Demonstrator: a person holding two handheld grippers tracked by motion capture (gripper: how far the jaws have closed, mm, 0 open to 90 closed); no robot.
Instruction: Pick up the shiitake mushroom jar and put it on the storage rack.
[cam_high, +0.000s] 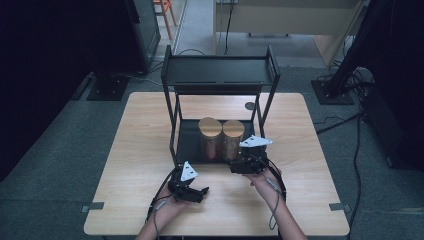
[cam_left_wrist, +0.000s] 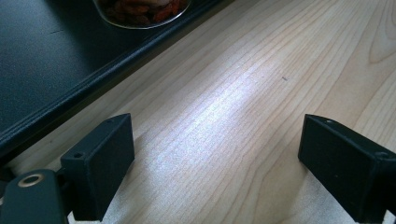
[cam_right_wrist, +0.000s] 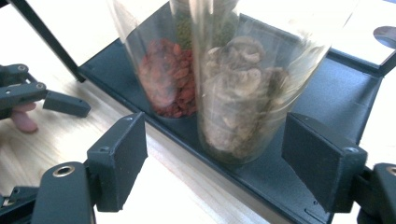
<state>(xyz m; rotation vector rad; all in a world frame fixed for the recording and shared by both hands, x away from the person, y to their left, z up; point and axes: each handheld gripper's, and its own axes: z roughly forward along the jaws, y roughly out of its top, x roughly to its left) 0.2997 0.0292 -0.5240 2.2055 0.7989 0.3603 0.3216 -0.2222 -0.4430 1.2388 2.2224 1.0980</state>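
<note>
Reaching for the jar of pale dried slices (cam_right_wrist: 238, 102) on the rack's lower shelf (cam_right_wrist: 327, 93), the right gripper (cam_right_wrist: 233, 163) is wide open, holding nothing, its jaws either side of the glass. It should go in straight and close low, without pushing the red-berry jar (cam_right_wrist: 166, 79) just beside. The left gripper (cam_left_wrist: 215, 158) rests wide open and empty over the table (cam_left_wrist: 261, 70).

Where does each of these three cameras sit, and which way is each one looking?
High view: above the person's side, looking forward and down on the wooden table and black shelf rack; both forearms enter from the bottom.
Left gripper view: on the left hand-held gripper, looking low across the tabletop along its open jaws towards the rack's bottom tray.
Right gripper view: on the right hand-held gripper, facing the jar of pale dried slices, open jaws either side.
Shared: the jar of red berries appears in both gripper views.
</note>
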